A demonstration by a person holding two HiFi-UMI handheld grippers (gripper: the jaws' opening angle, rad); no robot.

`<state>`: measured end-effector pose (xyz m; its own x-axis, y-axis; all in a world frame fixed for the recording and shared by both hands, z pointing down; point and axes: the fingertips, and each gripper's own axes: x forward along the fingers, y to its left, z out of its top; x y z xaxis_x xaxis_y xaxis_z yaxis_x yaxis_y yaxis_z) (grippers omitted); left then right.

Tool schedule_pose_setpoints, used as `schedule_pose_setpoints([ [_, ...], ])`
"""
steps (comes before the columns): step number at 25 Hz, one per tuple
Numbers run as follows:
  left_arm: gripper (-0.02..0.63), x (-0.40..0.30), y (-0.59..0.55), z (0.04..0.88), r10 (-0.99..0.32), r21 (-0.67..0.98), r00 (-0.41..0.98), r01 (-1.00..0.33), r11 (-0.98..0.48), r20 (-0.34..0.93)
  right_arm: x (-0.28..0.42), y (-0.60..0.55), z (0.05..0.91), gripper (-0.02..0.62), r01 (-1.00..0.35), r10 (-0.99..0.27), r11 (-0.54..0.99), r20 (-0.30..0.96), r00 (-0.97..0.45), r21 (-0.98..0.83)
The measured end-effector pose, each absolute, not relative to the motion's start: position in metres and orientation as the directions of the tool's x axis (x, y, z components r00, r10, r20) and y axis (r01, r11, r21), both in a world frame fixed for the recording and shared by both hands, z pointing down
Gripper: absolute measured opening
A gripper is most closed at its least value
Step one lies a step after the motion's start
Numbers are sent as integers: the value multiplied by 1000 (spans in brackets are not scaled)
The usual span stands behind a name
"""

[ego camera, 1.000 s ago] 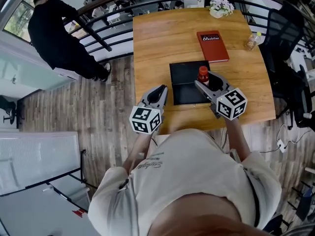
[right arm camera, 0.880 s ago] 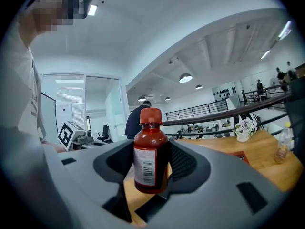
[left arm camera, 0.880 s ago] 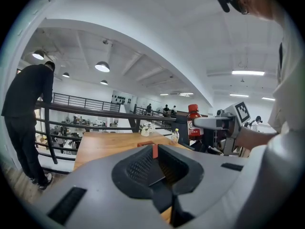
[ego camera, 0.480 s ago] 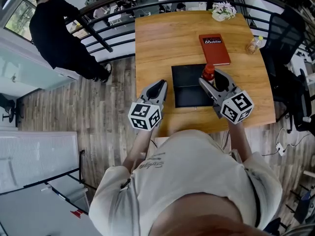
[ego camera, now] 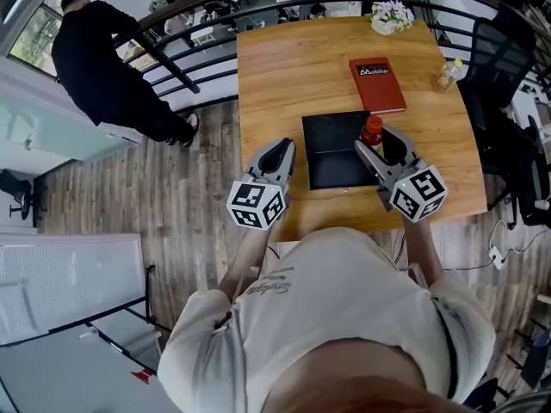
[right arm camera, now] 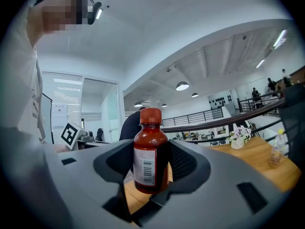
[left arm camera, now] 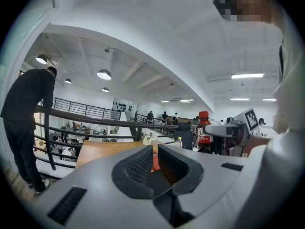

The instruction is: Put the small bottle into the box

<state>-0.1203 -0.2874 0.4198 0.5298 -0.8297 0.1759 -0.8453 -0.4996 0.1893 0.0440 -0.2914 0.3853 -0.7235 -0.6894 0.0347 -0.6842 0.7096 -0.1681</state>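
A small bottle [right arm camera: 150, 151] of dark red liquid with a red cap stands upright between the jaws of my right gripper [right arm camera: 151, 168], which is shut on it. In the head view the small bottle [ego camera: 372, 131] and right gripper [ego camera: 379, 147] hang over the right edge of the open black box [ego camera: 331, 149] on the wooden table [ego camera: 284, 76]. My left gripper [ego camera: 277, 157] is held near the table's front left edge, to the left of the box; its jaws stand nearly together with nothing between them. The left gripper view shows the bottle [left arm camera: 204, 128] at the right.
A red book [ego camera: 376, 83] lies beyond the box. A white flower pot [ego camera: 389, 15] and a clear plastic bottle [ego camera: 446, 74] stand at the table's far side. A black railing [ego camera: 181, 58] and a person in black [ego camera: 103, 67] are at the left. A black chair [ego camera: 508, 101] stands right.
My right gripper has carried the bottle a little to the right and farther away, from above the box's middle towards its right edge. The left gripper has barely shifted.
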Motion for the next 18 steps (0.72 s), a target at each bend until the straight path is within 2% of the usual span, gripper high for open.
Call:
schedule_pose_setpoints([
  [8,41,-112,-287,437,-807,202,548,-835,-512,219,61,-295,393,215,-720,-735,658,15,-677,-221],
  [18,41,-107,-283,452,-805,228,543,-837,-497,239,62,-298,409,215,-719,-733,653,41,-679,-238],
])
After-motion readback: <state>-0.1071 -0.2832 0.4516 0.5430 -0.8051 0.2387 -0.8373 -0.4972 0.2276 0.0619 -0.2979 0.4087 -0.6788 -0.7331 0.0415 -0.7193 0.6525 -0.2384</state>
